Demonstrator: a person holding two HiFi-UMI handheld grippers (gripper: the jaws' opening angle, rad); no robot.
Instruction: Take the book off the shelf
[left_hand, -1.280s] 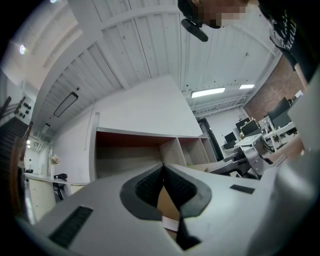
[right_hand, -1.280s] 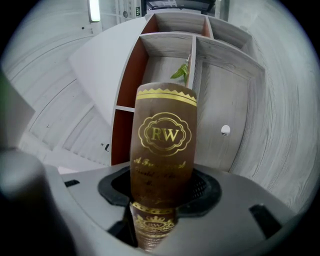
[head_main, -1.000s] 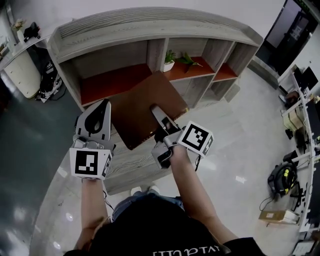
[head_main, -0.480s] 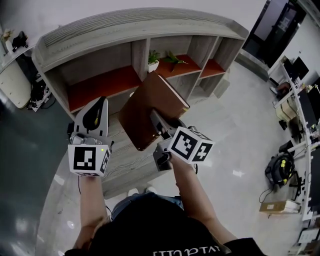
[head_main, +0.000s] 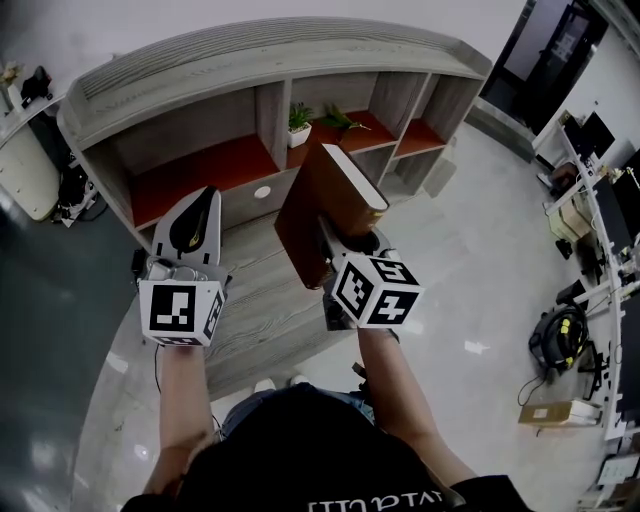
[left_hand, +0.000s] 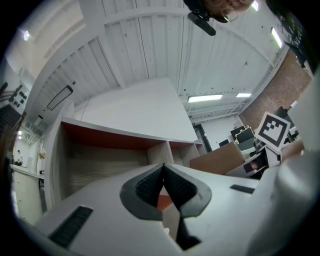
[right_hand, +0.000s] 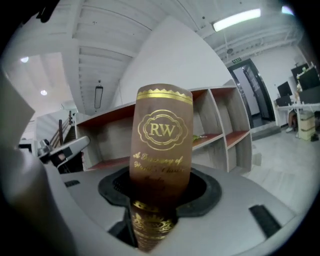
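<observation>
The right gripper is clamped on the lower end of the book; its own view shows the two jaws pressed against the covers on either side, with the spine facing the camera. The book is brown, with gold lettering and a gold "RW" crest on the spine; it stands nearly upright out of the right gripper, its top end tilted a little toward the shelf. The book is off the shelf, held in the air just in front of the middle compartments and touching no board; its pale page edges show along the side turned away from the person.

The left gripper is closed with nothing in it; in its own view the dark pads meet at their tips. It hangs in front of the wide left compartment of the shelf, pointing toward it, beside the book but clear of it.

The shelf is grey wood with red boards; a plant in a white pot stands in an upper middle compartment, behind the book; pale glossy floor lies to the right of the shelf.
</observation>
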